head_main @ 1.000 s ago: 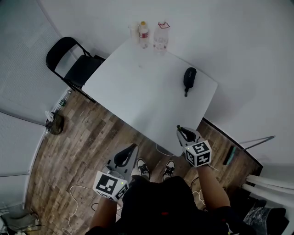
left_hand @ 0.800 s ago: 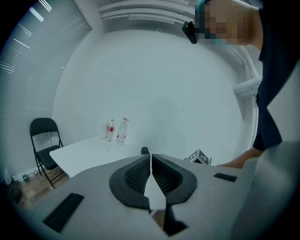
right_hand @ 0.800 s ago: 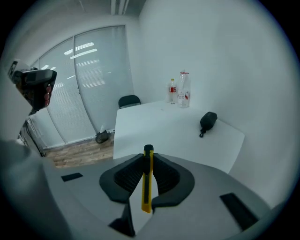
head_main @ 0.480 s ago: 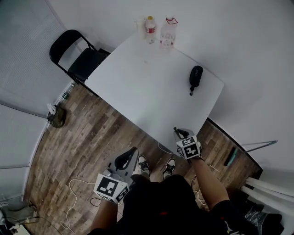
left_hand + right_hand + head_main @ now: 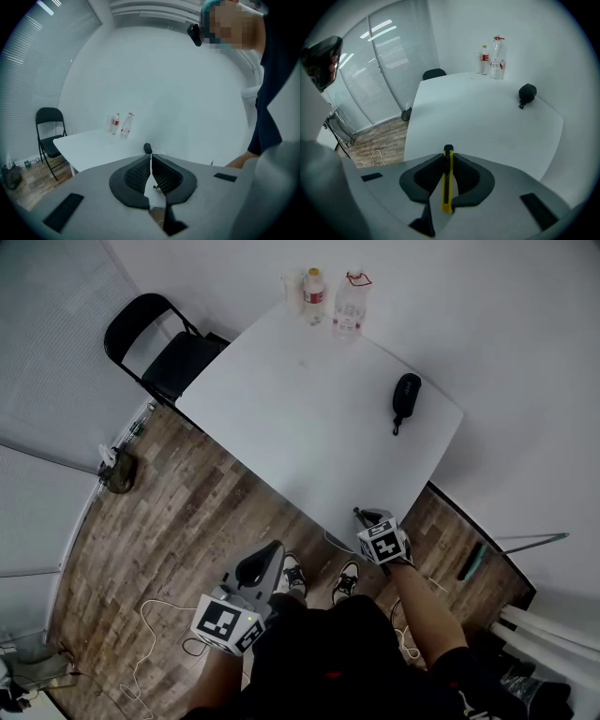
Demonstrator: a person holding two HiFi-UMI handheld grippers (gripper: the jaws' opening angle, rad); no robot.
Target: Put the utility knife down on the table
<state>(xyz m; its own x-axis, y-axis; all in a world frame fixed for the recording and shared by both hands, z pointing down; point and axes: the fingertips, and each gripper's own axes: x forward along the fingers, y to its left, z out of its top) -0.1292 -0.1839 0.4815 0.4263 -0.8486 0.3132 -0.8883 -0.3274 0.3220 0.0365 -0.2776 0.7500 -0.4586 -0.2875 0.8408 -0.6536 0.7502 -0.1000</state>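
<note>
White table (image 5: 309,418) straight ahead of the right gripper (image 5: 360,515), near corner just by the claw's tips. Black pouch (image 5: 405,397) flat, ahead and slightly right. Far beyond the claw, at the far edge: clear bottle (image 5: 349,304) beside smaller red-labelled bottle (image 5: 313,285), upright.

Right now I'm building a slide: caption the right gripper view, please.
Right gripper clamps a yellow utility knife, facing a white table bearing bottles and a black case.

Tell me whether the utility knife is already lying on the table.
No, the yellow utility knife is clamped between the jaws of the right gripper, not resting on the white table.
</note>
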